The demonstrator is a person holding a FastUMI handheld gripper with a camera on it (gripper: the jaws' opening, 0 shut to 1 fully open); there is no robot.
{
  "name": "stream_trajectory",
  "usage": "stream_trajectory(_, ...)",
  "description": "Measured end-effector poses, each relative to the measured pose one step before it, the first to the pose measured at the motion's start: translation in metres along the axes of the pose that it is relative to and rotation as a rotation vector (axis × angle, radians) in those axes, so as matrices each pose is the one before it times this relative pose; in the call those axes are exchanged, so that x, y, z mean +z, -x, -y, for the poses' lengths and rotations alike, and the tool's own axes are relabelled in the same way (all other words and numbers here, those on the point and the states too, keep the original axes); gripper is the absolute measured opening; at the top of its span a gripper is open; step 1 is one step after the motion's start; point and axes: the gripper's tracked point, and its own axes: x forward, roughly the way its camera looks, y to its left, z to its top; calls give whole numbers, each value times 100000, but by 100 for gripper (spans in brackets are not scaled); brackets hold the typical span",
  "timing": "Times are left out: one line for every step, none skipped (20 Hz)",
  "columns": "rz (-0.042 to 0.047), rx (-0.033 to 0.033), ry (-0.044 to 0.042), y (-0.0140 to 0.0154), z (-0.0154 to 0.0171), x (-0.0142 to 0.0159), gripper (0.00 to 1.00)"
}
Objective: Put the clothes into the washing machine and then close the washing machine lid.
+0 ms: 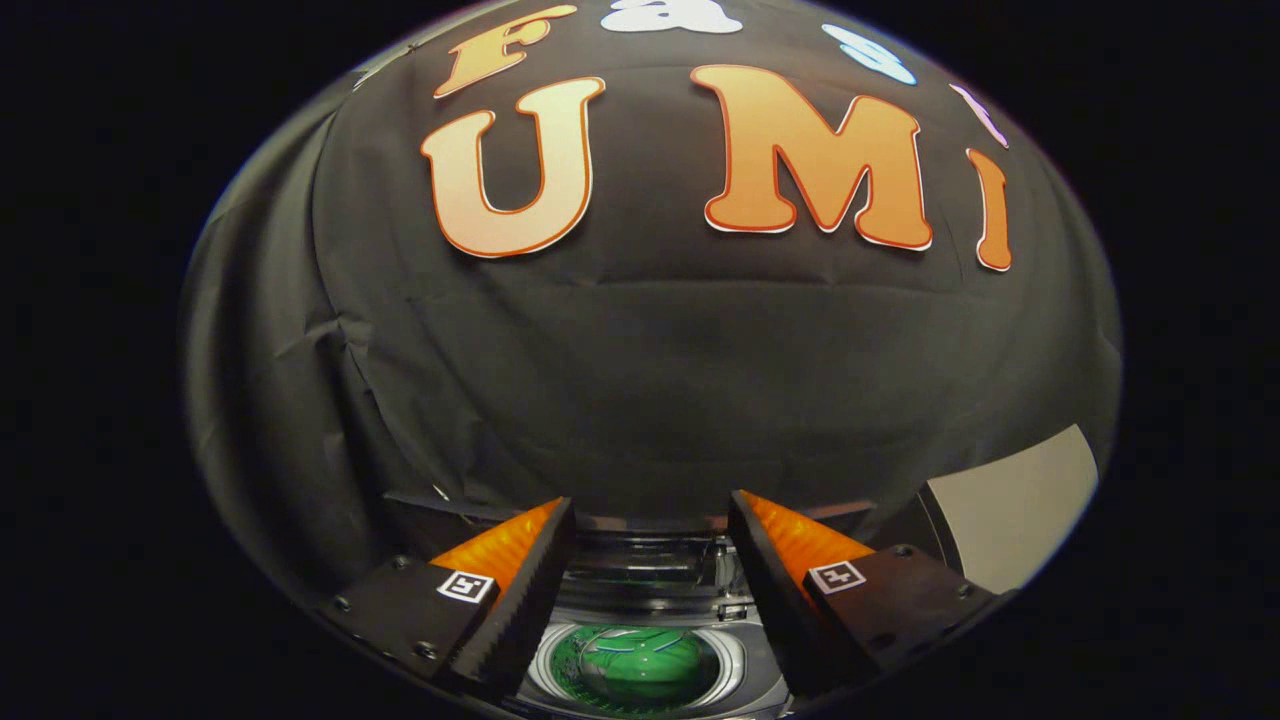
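Hovering above the washing machine (650, 620), jaws (650, 540) spread apart, empty; green clothes (632, 668) inside drum; black cloth wall (650, 400) beyond.

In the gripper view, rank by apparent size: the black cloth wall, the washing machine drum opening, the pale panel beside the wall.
1. Black cloth wall
2. Drum opening, between the open tool's fingers, and pale panel: look alike; nearness makes ranking unsure.

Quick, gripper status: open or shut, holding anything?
Gripper: open, holding nothing; fingers spread apart above the washing machine drum, where green cloth lies.
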Motion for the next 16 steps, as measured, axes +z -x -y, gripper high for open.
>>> stream_trajectory(-150,-291,-129,-493,176,167,98)
stream_trajectory(292,-363,46,-550,-8,344,98)
stream_trajectory(-138,-355,145,-594,170,90,98)
stream_trajectory(373,-597,-146,-613,193,273,99)
stream_trajectory(-822,-224,-27,-567,15,-51,99)
stream_trajectory(-817,-302,-146,-463,-90,-189,99)
stream_trajectory(-1056,-55,114,-347,-34,-237,99)
stream_trajectory(-1364,-829,68,-540,-43,-556,99)
stream_trajectory(-1116,-577,-816,-6,-32,-310,99)
stream_trajectory(1966,-719,-2280,-28,-32,117,99)
stream_trajectory(32,-685,-967,-174,19,-253,98)
stream_trajectory(94,-285,1021,230,-25,185,98)
stream_trajectory(-544,9,1186,99,86,-98,99)
stream_trajectory(-530,-55,109,110,61,-218,99)
stream_trajectory(805,-26,-1079,251,-166,-16,100)
stream_trajectory(695,-178,346,437,-52,-340,100)
